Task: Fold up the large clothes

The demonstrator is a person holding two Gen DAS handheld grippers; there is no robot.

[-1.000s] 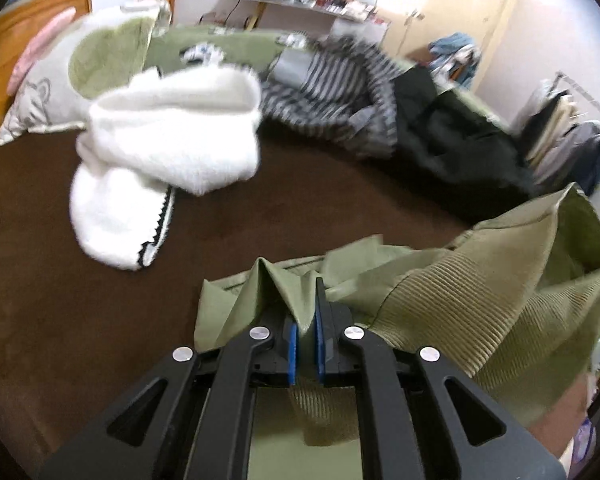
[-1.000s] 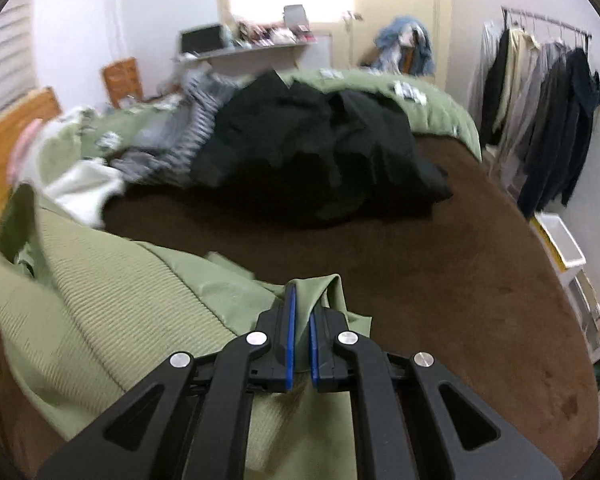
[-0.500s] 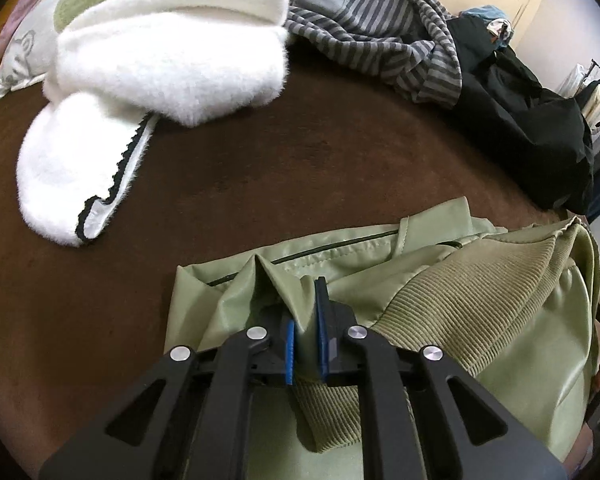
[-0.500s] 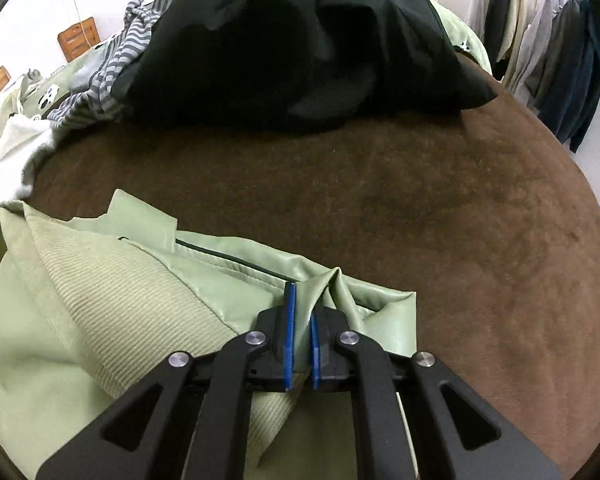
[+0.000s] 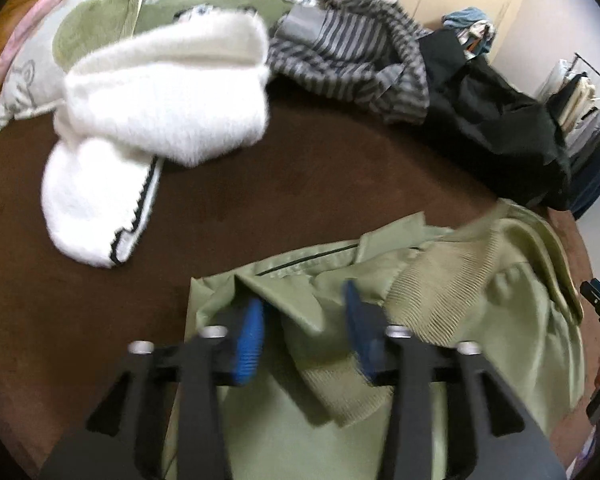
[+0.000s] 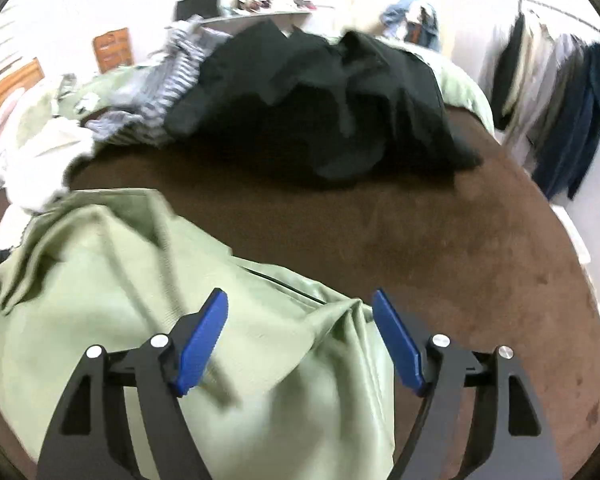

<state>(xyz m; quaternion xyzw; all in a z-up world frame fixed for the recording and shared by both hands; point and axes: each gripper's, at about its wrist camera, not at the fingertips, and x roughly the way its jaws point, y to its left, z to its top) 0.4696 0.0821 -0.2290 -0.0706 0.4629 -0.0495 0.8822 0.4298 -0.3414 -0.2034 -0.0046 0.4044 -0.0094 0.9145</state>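
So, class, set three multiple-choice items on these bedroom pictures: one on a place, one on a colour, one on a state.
1. Where does the fluffy white garment lie?
A. on the brown bedspread
B. on a rack
C. on the floor

2. What colour is the ribbed-trim jacket under the claws?
A. red
B. light green
C. black

3. How do the left claw and right claw stand?
A. both shut on cloth
B. one open
C. both open

Answers: A, it rests on the bedspread; B, its cloth is pale green; C, blue pads stand apart in both views.
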